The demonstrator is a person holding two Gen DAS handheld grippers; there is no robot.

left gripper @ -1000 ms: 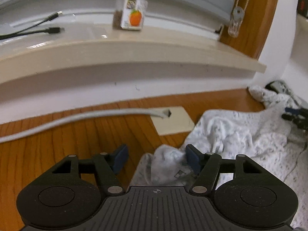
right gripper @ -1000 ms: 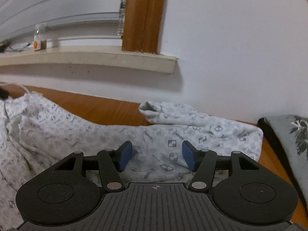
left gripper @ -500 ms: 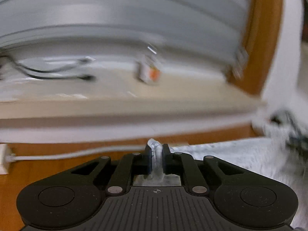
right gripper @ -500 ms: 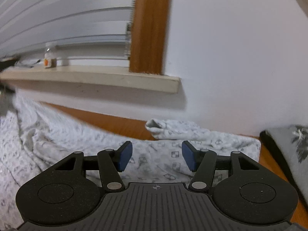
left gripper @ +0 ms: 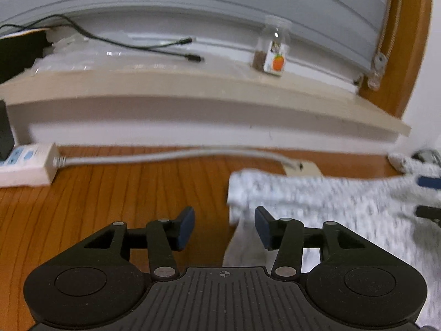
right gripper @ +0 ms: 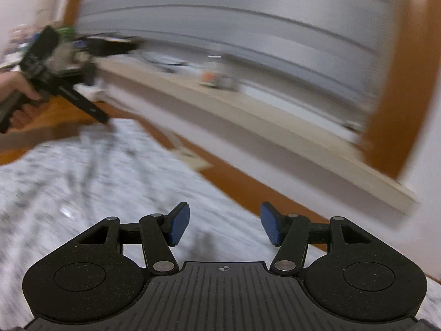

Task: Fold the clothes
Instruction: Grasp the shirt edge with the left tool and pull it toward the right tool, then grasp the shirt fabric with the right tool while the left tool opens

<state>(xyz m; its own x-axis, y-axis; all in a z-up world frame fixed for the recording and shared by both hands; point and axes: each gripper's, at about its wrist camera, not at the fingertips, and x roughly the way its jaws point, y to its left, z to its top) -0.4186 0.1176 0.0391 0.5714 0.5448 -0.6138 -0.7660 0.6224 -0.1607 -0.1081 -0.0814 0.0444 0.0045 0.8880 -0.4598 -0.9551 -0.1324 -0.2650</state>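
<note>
A white patterned garment (left gripper: 330,207) lies spread on the wooden table (left gripper: 110,198), its left edge folded into a corner by my left gripper's right finger. My left gripper (left gripper: 223,229) is open, nothing between its blue pads, hovering at that edge. In the right wrist view the same garment (right gripper: 82,182) covers the lower left, blurred by motion. My right gripper (right gripper: 224,224) is open above the cloth, near its far edge. The other gripper (right gripper: 55,66) appears at upper left, held by a hand (right gripper: 19,93).
A beige window sill (left gripper: 193,88) runs along the back with a small jar (left gripper: 273,52) and black cables (left gripper: 137,44). A white power strip (left gripper: 24,165) and its grey cord (left gripper: 165,157) lie on the table at left. A wood window frame (left gripper: 399,41) stands at right.
My left gripper, shut on the garment's edge half a second ago, has let go and stands open, the cloth lying flatter. My right gripper has swung left over the garment, still open.
</note>
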